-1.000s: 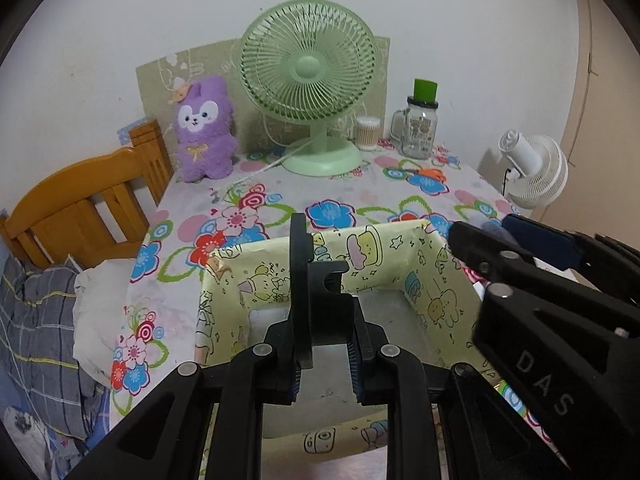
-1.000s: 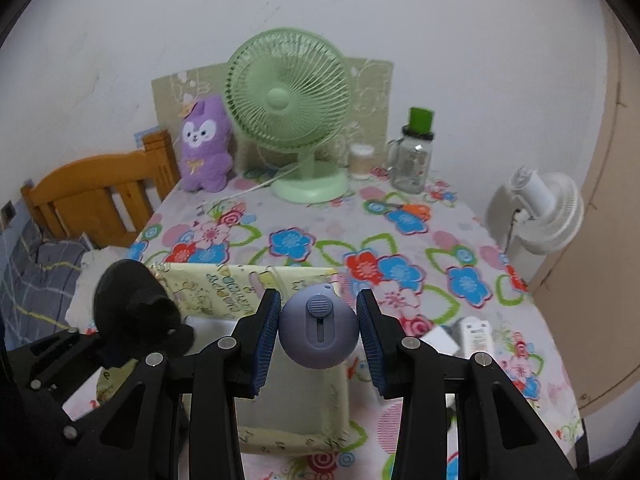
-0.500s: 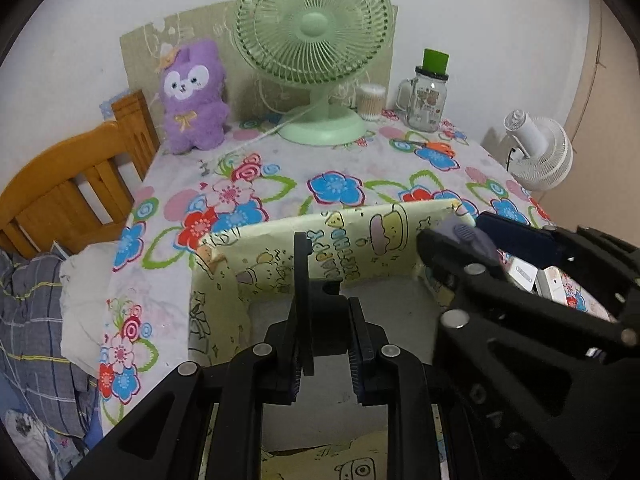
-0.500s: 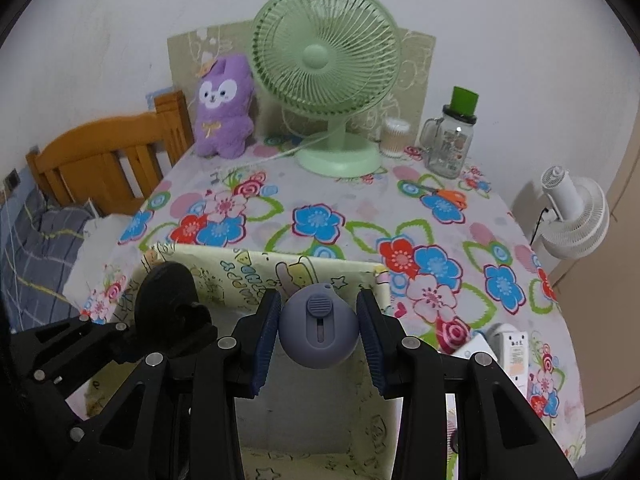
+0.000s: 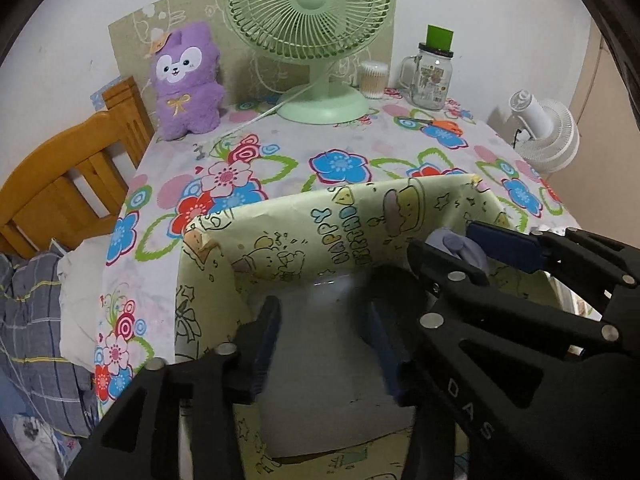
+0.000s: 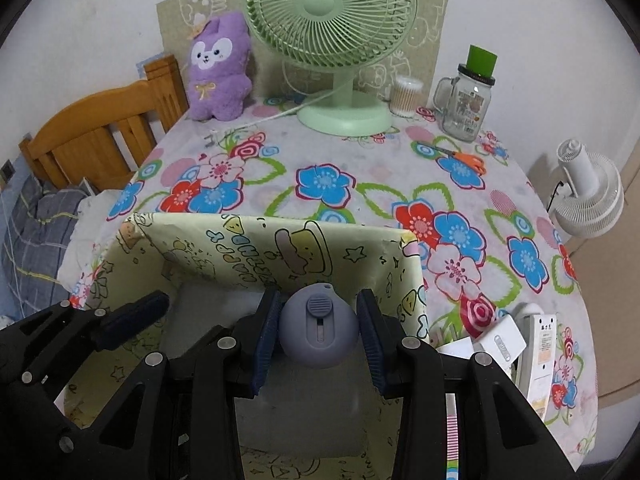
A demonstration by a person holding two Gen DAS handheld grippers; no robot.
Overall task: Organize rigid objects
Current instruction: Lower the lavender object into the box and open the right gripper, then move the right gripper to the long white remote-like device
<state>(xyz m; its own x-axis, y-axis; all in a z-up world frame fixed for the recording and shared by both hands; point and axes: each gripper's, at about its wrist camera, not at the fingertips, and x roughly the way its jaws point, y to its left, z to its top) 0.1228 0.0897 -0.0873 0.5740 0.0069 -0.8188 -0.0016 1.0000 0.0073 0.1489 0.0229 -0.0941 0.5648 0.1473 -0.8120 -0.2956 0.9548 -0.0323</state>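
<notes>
A yellow-green cartoon-print box (image 5: 360, 200) (image 6: 280, 228) with a white floor stands on the flowered tablecloth. My left gripper (image 5: 324, 312) hangs over the inside of the box. Its jaws are opening and nothing shows between them. In the right wrist view one of the left gripper's fingers (image 6: 136, 316) reaches in from the left. My right gripper (image 6: 319, 300) is shut on a round grey-purple device (image 6: 318, 328) with a slider switch, held low over the box near its back wall. The left wrist view shows the same device (image 5: 452, 240) at the right.
A green desk fan (image 6: 332, 12), a purple plush toy (image 6: 218, 68), a swab pot (image 6: 406, 96) and a glass jar (image 6: 466, 104) line the back. Orange scissors (image 6: 468, 160) lie near the jar. White packets and a remote (image 6: 540, 344) lie right of the box. A wooden bed frame (image 6: 100, 136) is at the left.
The left jaws have spread apart, and the black disc-shaped thing they gripped is no longer between them. Both grippers have sunk toward the box. The right gripper keeps its hold on the round device.
</notes>
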